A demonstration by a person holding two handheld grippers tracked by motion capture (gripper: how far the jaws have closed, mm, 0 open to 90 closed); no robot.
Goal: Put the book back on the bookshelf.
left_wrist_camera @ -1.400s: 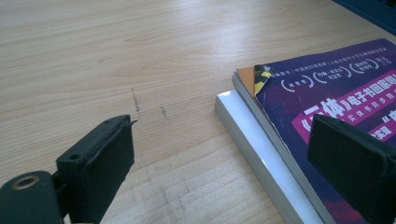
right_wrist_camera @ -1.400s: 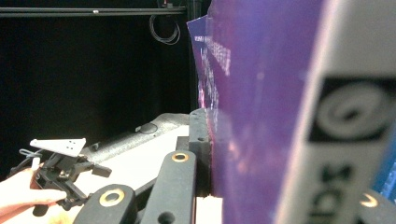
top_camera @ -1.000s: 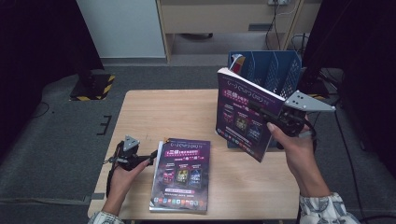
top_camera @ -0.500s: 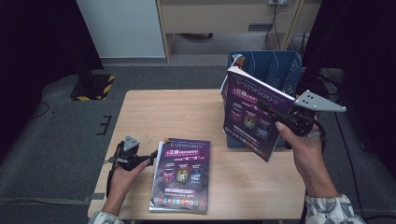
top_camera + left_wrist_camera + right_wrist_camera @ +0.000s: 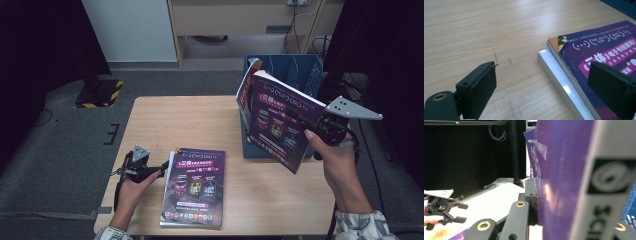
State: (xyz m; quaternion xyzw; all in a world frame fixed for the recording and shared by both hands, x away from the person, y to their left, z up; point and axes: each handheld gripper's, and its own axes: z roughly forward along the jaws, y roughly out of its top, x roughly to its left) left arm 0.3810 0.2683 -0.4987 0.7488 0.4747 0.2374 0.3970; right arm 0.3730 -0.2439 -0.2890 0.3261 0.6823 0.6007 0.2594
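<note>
**Ana:** Books first, going left to right: why is the left gripper (image 5: 161, 169) just sitting by the table's (image 5: 190, 117) front-left corner?

**Ben:** Its jaws are spread with nothing between them, and they point at the stack of books (image 5: 194, 187) lying flat near the front edge. In the left gripper view one jaw stands over bare wood and the other over the purple cover (image 5: 604, 47), so I judge it is lined up to take that stack next, or to steady it.

**Ana:** And the raised one?

**Ben:** The right gripper (image 5: 312, 125) pinches a purple book (image 5: 277, 122) by its edge, jaws pressed on it; the right gripper view shows the cover (image 5: 559, 182) squeezed against the pad. It is off the table, tilted, above the right edge.

**Ana:** Why tilted there?

**Ben:** It hangs just in front of the blue file box (image 5: 300, 72) at the back-right corner, which already holds a book upright. Probably it is angled to slide in.
</note>
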